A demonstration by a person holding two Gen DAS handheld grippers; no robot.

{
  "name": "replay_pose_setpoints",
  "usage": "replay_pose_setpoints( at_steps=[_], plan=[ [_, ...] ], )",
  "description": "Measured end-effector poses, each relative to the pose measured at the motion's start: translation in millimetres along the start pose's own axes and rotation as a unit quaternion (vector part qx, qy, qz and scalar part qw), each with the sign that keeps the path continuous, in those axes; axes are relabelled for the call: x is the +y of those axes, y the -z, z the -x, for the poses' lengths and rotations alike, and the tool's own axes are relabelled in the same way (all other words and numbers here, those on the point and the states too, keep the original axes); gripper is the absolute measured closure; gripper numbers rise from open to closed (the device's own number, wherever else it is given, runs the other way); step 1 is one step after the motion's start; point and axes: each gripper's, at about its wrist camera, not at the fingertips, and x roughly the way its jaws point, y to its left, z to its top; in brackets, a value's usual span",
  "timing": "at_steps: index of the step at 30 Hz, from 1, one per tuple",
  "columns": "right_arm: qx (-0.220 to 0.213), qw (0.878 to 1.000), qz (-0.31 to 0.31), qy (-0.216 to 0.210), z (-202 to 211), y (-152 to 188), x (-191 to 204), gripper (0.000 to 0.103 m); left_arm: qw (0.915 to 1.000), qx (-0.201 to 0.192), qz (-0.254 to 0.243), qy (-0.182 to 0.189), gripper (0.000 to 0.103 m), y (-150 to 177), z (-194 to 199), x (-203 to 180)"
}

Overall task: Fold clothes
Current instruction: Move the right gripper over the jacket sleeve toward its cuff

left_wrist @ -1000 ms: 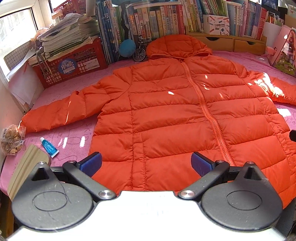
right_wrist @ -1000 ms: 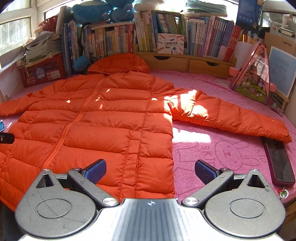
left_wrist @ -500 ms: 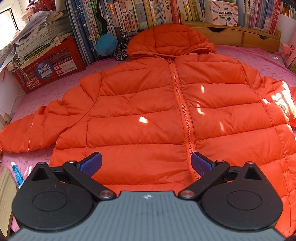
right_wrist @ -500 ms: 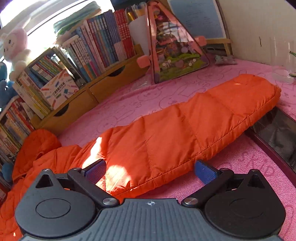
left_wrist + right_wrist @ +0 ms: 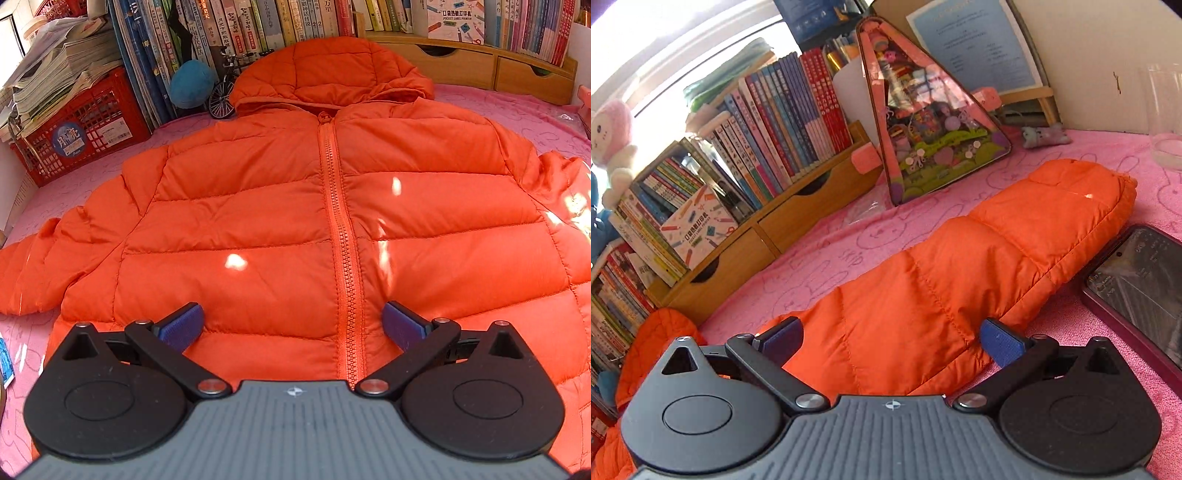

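An orange hooded puffer jacket [image 5: 288, 229] lies face up and zipped on a pink cloth, hood toward the books. My left gripper [image 5: 291, 325] hovers open over the lower front, its blue pads either side of the zipper [image 5: 343, 258]. In the right wrist view, the jacket's right sleeve [image 5: 960, 269] stretches out flat toward the cuff [image 5: 1108, 192]. My right gripper [image 5: 890, 339] is open and straddles the sleeve near its upper part, nothing pinched between the pads.
A row of books [image 5: 295, 22] and wooden drawers [image 5: 480, 70] line the back. A red crate [image 5: 77, 125] with papers stands back left. A phone [image 5: 1141, 280] lies by the cuff, with a triangular toy box [image 5: 923, 122] and a glass [image 5: 1167, 110] near it.
The left gripper moved forward and centred on the zipper. The right gripper swung right from the jacket body and closed in on the right sleeve. Both stayed open.
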Motion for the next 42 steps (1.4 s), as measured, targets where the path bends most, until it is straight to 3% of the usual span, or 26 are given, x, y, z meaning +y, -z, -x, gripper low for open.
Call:
replay_pose_setpoints(
  at_steps=[6,11,14,17,19,24,28,30,31,33,34,35,37,40,42],
  plan=[
    [-0.010,0.991,-0.090,-0.095,0,-4,-21,0.000,0.9990,-0.023,0.028,0.026,0.000,9,-5,8],
    [-0.001,0.985,-0.099,-0.141,-2,-4,-21,0.001,0.9979,-0.045,0.038,0.028,0.000,15,-6,8],
    [0.001,0.985,-0.102,-0.141,-3,-4,-21,0.006,0.9970,-0.062,0.039,0.026,0.000,19,-6,7],
    [0.009,0.986,-0.108,-0.127,-7,-4,-25,0.027,0.9960,-0.076,0.040,0.026,0.000,23,-5,7],
    [0.014,0.986,-0.113,-0.118,-9,-4,-27,0.050,0.9954,-0.083,0.041,0.026,0.000,25,-6,7],
    [-0.006,0.990,-0.070,-0.120,-3,-2,-15,0.072,0.9928,-0.105,0.046,0.034,0.000,31,-6,9],
    [-0.018,0.989,-0.016,-0.143,3,-9,19,0.083,0.9915,-0.109,0.055,0.045,0.000,33,-7,13],
    [-0.015,0.986,-0.004,-0.166,7,-17,35,0.083,0.9913,-0.109,0.056,0.047,0.000,33,-7,14],
    [-0.013,0.984,0.002,-0.177,10,-20,43,0.083,0.9913,-0.109,0.056,0.048,0.000,33,-7,14],
    [-0.026,0.989,0.010,-0.147,16,-24,51,0.082,0.9912,-0.109,0.057,0.049,0.000,33,-7,14],
    [-0.036,0.993,0.013,-0.114,19,-24,51,0.073,0.9911,-0.109,0.057,0.049,0.000,34,-7,15],
    [-0.049,0.996,0.015,-0.075,21,-22,49,0.062,0.9911,-0.110,0.058,0.050,0.000,34,-7,15],
    [-0.073,0.997,0.024,0.000,23,-16,43,0.015,0.9911,-0.110,0.058,0.050,0.000,34,-7,15],
    [-0.081,0.993,0.054,0.061,18,-10,40,0.012,0.9911,-0.110,0.058,0.049,0.000,34,-7,14],
    [-0.068,0.993,0.048,0.079,8,-8,35,0.007,0.9911,-0.109,0.058,0.050,0.000,33,-7,14]
  ],
)
